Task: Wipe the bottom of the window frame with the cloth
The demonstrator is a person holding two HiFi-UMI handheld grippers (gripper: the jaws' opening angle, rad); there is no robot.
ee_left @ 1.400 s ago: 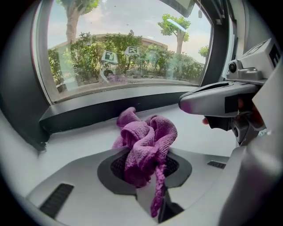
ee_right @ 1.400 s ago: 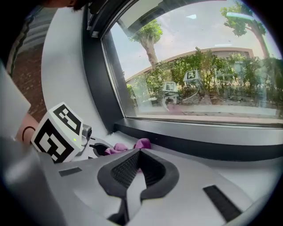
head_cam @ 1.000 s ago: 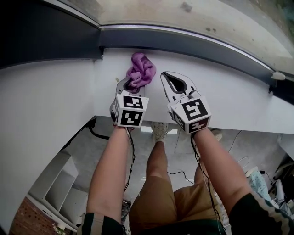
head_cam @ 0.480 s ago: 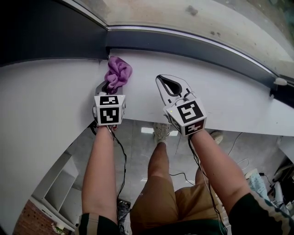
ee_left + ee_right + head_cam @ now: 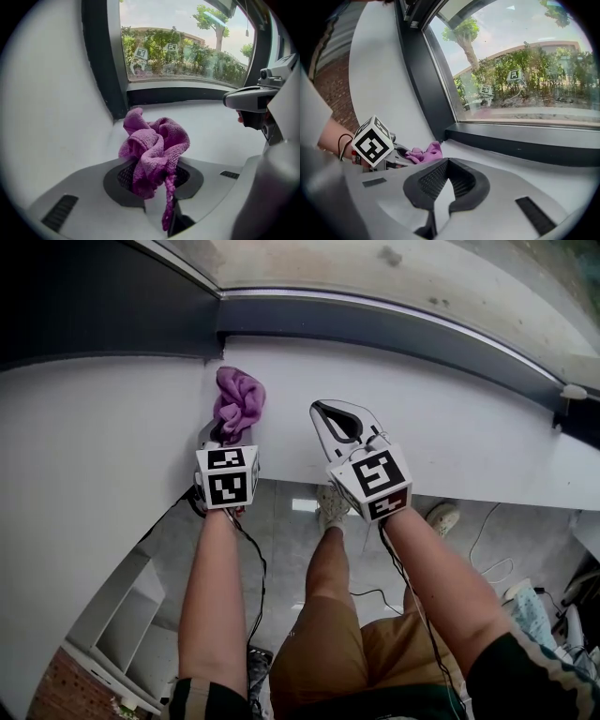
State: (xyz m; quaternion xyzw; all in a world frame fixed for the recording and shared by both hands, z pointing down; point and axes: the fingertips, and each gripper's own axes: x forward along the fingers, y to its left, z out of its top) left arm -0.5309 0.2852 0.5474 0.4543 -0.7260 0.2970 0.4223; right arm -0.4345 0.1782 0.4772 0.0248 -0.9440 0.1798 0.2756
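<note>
A crumpled purple cloth (image 5: 237,401) rests on the white sill (image 5: 469,427), close to the left corner, just short of the dark bottom bar of the window frame (image 5: 375,329). My left gripper (image 5: 225,433) is shut on the cloth's near end. In the left gripper view the cloth (image 5: 154,145) bunches up out of the jaws of the left gripper (image 5: 152,180), and the frame bar (image 5: 178,95) lies beyond it. My right gripper (image 5: 321,409) hovers over the sill to the right, shut and holding nothing. From the right gripper (image 5: 447,159) I see the cloth (image 5: 424,153) to its left.
A white side wall (image 5: 94,418) and the dark upright frame (image 5: 101,61) close off the left. A small fitting (image 5: 572,392) sits on the frame at far right. Below the sill edge are my legs, floor cables and a white shelf (image 5: 122,615).
My left gripper has carried the cloth leftward along the sill to the corner, then drawn back slightly. The right gripper has shifted a little left with it.
</note>
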